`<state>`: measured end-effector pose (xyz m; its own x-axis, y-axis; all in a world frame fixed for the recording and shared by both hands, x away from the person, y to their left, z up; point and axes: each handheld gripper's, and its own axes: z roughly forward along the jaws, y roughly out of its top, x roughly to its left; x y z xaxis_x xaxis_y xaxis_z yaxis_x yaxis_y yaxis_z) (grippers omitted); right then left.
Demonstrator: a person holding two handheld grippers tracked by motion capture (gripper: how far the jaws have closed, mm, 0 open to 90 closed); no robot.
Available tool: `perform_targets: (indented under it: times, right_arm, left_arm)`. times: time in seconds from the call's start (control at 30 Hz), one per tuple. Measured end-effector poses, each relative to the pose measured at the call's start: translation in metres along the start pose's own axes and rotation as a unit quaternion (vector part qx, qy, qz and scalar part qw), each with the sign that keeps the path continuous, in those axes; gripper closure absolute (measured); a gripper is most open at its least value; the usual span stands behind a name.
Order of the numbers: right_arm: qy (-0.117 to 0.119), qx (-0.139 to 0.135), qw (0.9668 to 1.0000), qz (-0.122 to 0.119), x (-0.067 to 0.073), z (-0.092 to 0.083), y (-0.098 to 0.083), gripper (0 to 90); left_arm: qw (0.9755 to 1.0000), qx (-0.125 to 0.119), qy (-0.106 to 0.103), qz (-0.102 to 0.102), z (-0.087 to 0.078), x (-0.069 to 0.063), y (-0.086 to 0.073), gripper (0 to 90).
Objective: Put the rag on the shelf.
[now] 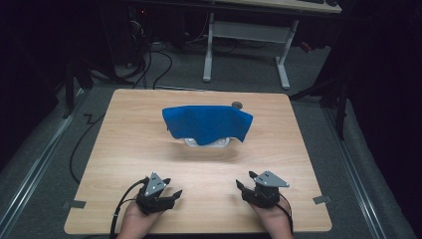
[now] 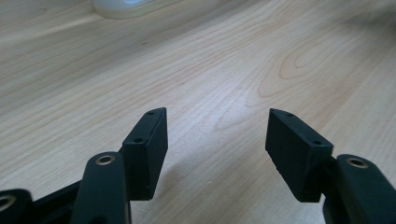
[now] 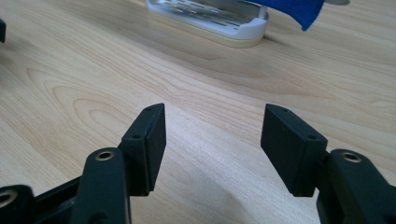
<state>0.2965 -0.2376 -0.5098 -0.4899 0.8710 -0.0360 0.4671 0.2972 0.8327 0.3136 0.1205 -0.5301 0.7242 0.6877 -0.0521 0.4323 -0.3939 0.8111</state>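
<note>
Dark room w/ grey floor surrounds a light wood bench point(image 1: 129, 149). Blue cloth point(image 1: 208, 123) is draped over a white slotted tray point(image 3: 219, 21) near bench centre, tray edge peeking out below. Small dark round object point(image 1: 237, 104) sits just behind cloth. Left hand-held gripper point(image 1: 166, 194) & right hand-held gripper point(image 1: 245, 186) rest at near edge, both w/ jaws spread, nothing between, well apart from cloth.
</note>
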Motion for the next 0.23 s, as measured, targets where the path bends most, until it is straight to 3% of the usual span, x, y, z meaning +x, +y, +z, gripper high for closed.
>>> perform_targets:
  times: [0.07, 0.23]
  right_arm:
    - [0.001, 0.004, 0.9999, -0.011, 0.0006, 0.0018, -0.0005, 41.0]
    - [0.006, 0.015, 0.9998, -0.008, -0.0002, 0.0028, -0.0044, 41.1]
  left_arm:
    - [1.0, 0.002, 0.001, -0.008, 0.0006, 0.0023, -0.0011, 39.7]
    - [0.9998, 0.007, 0.008, -0.015, 0.0007, 0.0065, -0.003, 39.6]
